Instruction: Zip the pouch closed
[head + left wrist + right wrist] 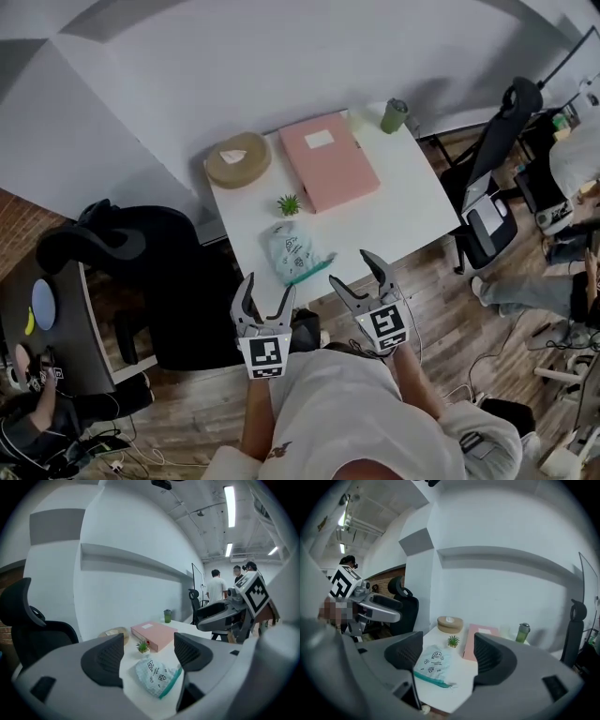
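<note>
A white desk [412, 211] is seen from above, with a black office chair [141, 253] parked at its left side. At the back of the desk, a pink folder [328, 161] is laid flat, and a round tan box [238, 159] is set just to its left. Nearer the front edge, the pouch [293, 251] is found lying flat, pale and printed, its teal zip edge turned toward the person. The left gripper [269, 286] is held off the desk's front edge, short of the pouch and apart from it; its fingers [105, 658] are spread wide, and the pouch is framed in the gap beyond them. The right gripper [348, 265] is held beside it, just right of the pouch's zip end, its fingers [490, 656] likewise kept wide and off the pouch. A green cup [395, 116] is stood at the far right corner. A small potted plant [289, 204] is placed just behind the pouch, beside the folder.
</note>
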`<move>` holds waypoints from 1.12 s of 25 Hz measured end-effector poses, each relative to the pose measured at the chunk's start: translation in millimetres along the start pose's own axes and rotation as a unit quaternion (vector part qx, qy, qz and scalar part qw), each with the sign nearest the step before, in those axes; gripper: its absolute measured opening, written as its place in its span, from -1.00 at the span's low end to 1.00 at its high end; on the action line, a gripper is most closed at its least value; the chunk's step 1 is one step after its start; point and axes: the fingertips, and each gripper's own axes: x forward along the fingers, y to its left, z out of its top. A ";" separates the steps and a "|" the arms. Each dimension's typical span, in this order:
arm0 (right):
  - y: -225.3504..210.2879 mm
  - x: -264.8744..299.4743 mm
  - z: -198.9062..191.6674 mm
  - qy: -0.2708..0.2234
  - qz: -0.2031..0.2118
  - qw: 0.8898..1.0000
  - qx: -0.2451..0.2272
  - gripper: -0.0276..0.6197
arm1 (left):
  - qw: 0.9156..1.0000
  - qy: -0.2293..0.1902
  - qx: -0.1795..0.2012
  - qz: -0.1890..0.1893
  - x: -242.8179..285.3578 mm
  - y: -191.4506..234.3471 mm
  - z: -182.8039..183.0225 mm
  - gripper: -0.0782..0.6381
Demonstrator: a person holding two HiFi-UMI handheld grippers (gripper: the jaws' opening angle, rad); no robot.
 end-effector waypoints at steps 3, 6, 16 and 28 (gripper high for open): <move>-4.9 22.3 -16.8 0.035 0.013 0.999 -0.004 0.10 | 1.000 0.017 -0.013 -0.014 22.0 6.8 -14.7 0.12; -7.9 42.1 -31.6 0.066 0.022 0.997 -0.016 0.03 | 0.999 0.036 -0.020 -0.032 40.5 12.8 -30.3 0.10; -23.5 89.3 -71.5 0.137 0.059 0.988 -0.051 -0.10 | 0.994 0.081 -0.047 -0.058 81.7 18.2 -72.9 0.03; -39.7 107.2 -124.5 0.166 0.218 0.954 -0.123 -0.18 | 0.985 0.141 -0.090 0.041 92.7 -14.8 -113.6 0.05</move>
